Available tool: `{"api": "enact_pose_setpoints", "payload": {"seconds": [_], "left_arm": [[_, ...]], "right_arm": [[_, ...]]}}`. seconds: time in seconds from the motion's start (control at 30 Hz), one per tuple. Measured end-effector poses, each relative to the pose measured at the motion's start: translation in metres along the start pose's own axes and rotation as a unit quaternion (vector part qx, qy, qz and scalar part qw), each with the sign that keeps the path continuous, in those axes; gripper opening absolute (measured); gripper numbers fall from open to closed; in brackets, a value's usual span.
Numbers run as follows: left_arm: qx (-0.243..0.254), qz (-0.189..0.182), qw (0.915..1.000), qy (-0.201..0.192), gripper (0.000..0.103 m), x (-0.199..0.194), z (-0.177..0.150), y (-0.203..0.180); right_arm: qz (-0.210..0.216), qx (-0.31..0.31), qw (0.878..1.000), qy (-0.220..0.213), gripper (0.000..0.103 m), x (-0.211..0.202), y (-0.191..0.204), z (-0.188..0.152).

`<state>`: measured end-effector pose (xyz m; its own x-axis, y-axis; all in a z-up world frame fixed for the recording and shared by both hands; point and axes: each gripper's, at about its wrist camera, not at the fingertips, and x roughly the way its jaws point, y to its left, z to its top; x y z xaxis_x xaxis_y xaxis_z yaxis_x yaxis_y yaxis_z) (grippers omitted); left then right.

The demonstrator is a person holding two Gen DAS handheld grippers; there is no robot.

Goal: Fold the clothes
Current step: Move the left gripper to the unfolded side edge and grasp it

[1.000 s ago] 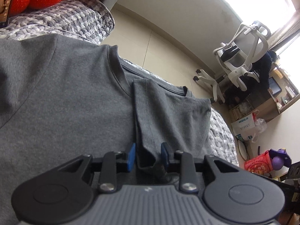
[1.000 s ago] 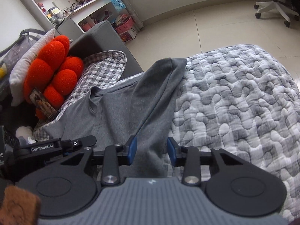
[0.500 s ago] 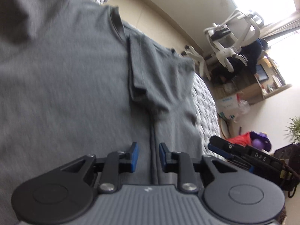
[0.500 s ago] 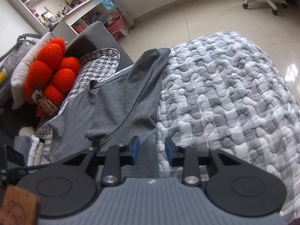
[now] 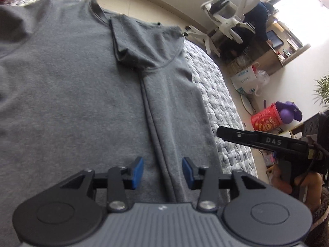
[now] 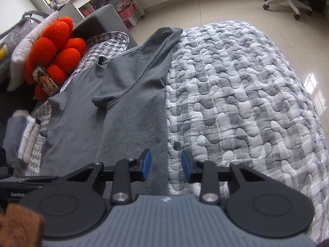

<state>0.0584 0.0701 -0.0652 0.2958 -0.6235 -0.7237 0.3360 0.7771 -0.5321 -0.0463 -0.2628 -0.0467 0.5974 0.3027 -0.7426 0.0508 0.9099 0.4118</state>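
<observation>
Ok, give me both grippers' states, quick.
Left gripper: open and opening, pads clear of the shirt; holding nothing.
Right gripper: open but closing over the shirt's edge; pads not pressing it.

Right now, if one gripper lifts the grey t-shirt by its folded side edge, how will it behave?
The grey t-shirt is probably floppy: its folded sleeve already wrinkles. It likely drapes and unfolds from one pinch. It looks light, and may drag on the textured quilt.

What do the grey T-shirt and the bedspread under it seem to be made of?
T-shirt: soft matte knit, probably cotton jersey; it drapes limply, with stitched seams and a ribbed collar. Bedspread: quilted woven fabric, likely cotton; puffy stitched blobs in a grey-and-white check.
</observation>
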Motion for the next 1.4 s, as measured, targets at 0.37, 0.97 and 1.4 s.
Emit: {"api": "enact_pose_setpoints", "payload": {"seconds": [0.37, 0.97, 1.4], "left_arm": [[-0.058, 0.123, 0.9844, -0.111, 0.074, -0.054, 0.025, 0.043], [-0.328, 0.217, 0.9000, -0.189, 0.075, -0.096, 0.067, 0.167], [-0.413, 0.185, 0.8436, -0.290, 0.048, -0.089, 0.039, 0.184]], "right_arm": [[0.043, 0.006, 0.999, -0.029, 0.050, 0.000, 0.027, 0.030], [0.110, -0.001, 0.993, -0.036, 0.053, 0.067, 0.093, 0.096], [0.145, -0.014, 0.989, 0.000, 0.055, 0.121, 0.129, 0.104]]}}
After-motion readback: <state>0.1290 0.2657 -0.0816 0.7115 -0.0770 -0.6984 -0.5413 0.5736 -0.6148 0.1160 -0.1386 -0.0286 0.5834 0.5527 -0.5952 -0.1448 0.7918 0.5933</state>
